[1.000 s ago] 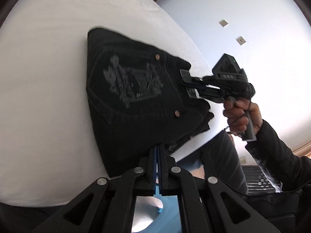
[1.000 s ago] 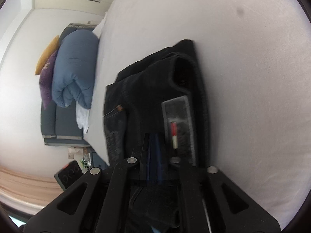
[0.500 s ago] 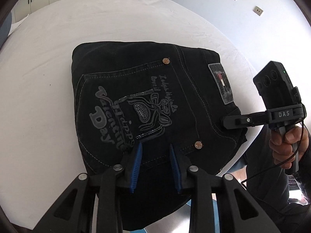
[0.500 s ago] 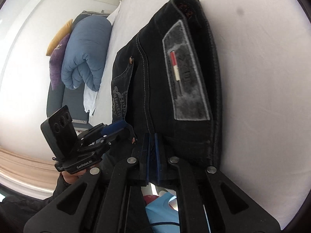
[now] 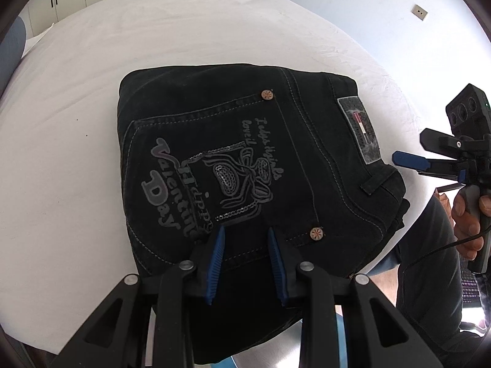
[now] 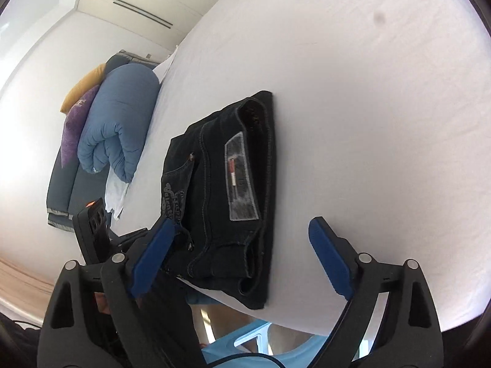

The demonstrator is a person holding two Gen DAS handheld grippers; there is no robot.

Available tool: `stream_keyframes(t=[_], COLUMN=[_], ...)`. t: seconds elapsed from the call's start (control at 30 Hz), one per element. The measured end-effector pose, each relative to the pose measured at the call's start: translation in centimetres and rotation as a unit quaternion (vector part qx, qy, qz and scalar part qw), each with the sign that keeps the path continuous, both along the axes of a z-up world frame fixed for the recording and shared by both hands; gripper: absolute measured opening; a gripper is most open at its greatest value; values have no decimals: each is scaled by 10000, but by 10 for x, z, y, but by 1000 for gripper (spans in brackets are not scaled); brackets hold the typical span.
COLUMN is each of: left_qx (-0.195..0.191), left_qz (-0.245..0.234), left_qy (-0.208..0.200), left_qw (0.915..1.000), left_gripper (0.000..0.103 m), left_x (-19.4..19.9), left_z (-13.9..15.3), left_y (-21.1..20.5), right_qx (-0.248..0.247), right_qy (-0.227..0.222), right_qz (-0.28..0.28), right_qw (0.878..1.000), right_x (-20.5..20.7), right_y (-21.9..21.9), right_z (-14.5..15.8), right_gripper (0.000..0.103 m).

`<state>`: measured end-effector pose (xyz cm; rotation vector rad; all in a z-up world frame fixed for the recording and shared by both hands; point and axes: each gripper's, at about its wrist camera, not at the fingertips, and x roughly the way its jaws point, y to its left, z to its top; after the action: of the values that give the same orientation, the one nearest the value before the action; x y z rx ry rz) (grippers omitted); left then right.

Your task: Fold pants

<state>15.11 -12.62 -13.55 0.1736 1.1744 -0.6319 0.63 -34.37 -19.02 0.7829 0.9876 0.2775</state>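
Note:
The black jeans [image 5: 245, 165] lie folded into a compact square near the front edge of the white bed [image 5: 92, 92], back pocket print and grey waist patch facing up. They also show in the right wrist view [image 6: 227, 196]. My left gripper [image 5: 247, 239] is open and empty, hovering just above the near part of the folded pants. My right gripper [image 6: 242, 242] is wide open and empty, held off the waistband end. It also shows in the left wrist view [image 5: 408, 159] at the right.
A rolled blue duvet [image 6: 116, 125] with purple and yellow pillows sits on a grey sofa past the bed's far side. A light blue plastic stool [image 6: 245, 346] stands below the bed edge. White wardrobes [image 6: 153, 3] line the far wall.
Both grippers were shut on the pants a second ago. The left opened first, then the right, and both have backed away from the folded pants, which now rest flat on the bed.

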Motion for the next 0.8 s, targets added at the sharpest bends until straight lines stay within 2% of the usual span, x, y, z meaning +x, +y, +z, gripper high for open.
stream_keyframes(t=[0.07,0.13,0.2,0.23,0.3,0.37,0.43,0.53,0.7,0.77,0.8], left_qx=[31,143,181,183,195,231,356,135,-181,-243,-223], left_qz=[42,41,104,172,347,523,808,1047,1025,901,795], left_qy=[-39,-186,-424,-552,-723,-726,-619,-266,451,482,513], left_qw=[10000,9997,9989,9982,9966,9957,9942,9941,9935,9945,9953], left_gripper=[32,42,57,60,77,82,82,82,80,76,70], left_x=[-2,-7,-10,-11,-7,3,18,34,53,54,54], left_z=[3,13,25,32,41,39,37,25,-3,-3,-4], left_y=[-2,-5,-1,3,13,29,42,57,59,51,45], right_qx=[-174,-226,-106,-107,-167,-197,-184,-251,-433,-422,-419], right_qy=[200,380,361,376,449,528,596,674,808,843,857], right_qz=[69,45,17,40,121,183,222,218,203,185,185], right_qw=[9996,9990,9993,9992,9988,9982,9978,9972,9956,9954,9953], right_x=[19,31,40,45,53,61,66,75,81,81,82], right_y=[2,1,-1,2,1,4,5,11,22,23,22], right_z=[-5,-12,-15,-16,-17,-20,-24,-30,-33,-34,-35], right_gripper=[91,89,89,87,83,77,71,60,43,39,37])
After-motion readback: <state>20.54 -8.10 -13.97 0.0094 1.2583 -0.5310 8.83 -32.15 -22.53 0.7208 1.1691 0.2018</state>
